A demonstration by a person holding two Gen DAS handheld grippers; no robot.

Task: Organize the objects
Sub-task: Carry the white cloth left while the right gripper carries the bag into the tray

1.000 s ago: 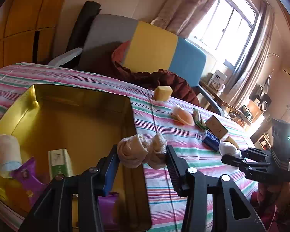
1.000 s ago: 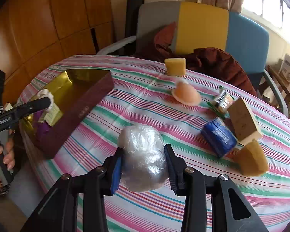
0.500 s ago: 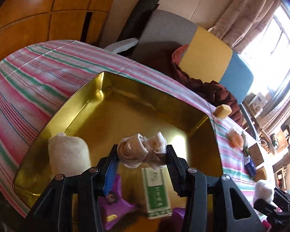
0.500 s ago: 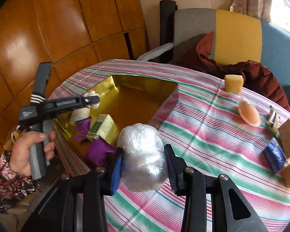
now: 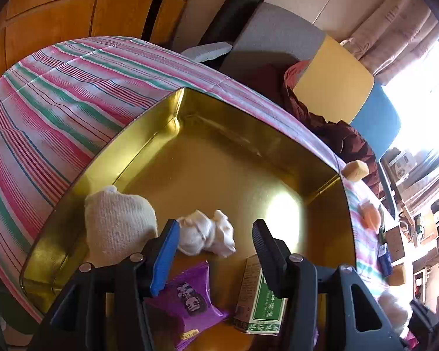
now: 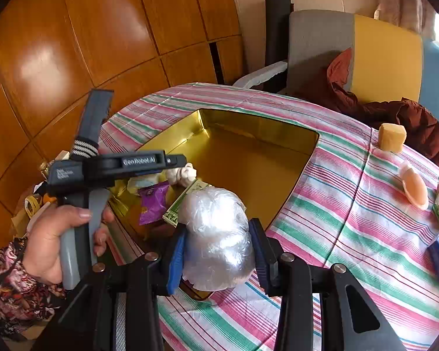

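Left tool (image 5: 215,245) opening, sock bundle (image 5: 206,237) in gold tin (image 5: 149,134)

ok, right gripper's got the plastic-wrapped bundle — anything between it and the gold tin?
Partly. The left gripper hangs over the gold tin's near corner, where the purple packet and green box lie. The far half shows bare floor, open to the plastic-wrapped bundle.

Left gripper (image 5: 215,245): black plastic fingers, blue pad on one, black ribbed pad on other, silver screws. In right wrist view its body reads "GenRobot.AI", grey handle, striped band. Right gripper (image 6: 218,253): same black build, blue pads. Hand (image 6: 60,234) wears dark floral sleeve (image 6: 11,280)
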